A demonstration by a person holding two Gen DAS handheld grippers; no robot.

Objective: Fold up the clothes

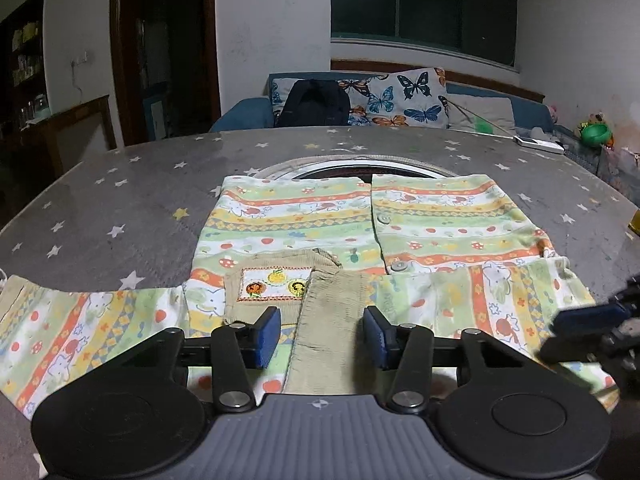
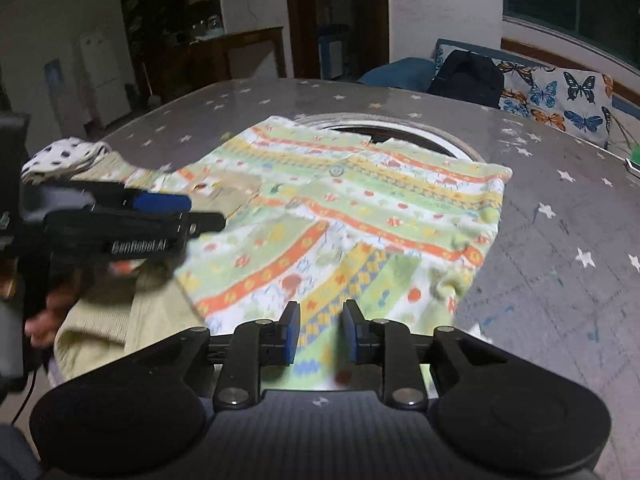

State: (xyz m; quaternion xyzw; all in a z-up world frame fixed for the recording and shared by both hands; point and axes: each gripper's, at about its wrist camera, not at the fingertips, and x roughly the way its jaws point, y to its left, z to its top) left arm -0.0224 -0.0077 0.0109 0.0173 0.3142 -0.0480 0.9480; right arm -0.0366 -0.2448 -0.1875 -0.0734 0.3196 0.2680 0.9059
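Observation:
A child's patterned button shirt [image 1: 320,232] with green, orange and yellow stripes lies flat on the grey star-print table [image 1: 140,184]. Its collar and placket [image 1: 328,320] are beige corduroy. One sleeve [image 1: 80,328] stretches left, the other [image 1: 500,304] right. My left gripper [image 1: 322,330] is open, its blue pads either side of the beige placket. My right gripper [image 2: 320,330] is open over the right sleeve end [image 2: 332,280], holding nothing. The shirt [image 2: 360,200] fills the middle of the right wrist view. The left gripper [image 2: 160,204] shows at its left, blurred.
A round opening with a white rim [image 1: 360,166] lies in the table beyond the shirt. A spotted cloth [image 2: 64,156] lies at the left. A sofa with butterfly cushions [image 1: 408,98] and a black bag [image 1: 316,102] stand behind the table.

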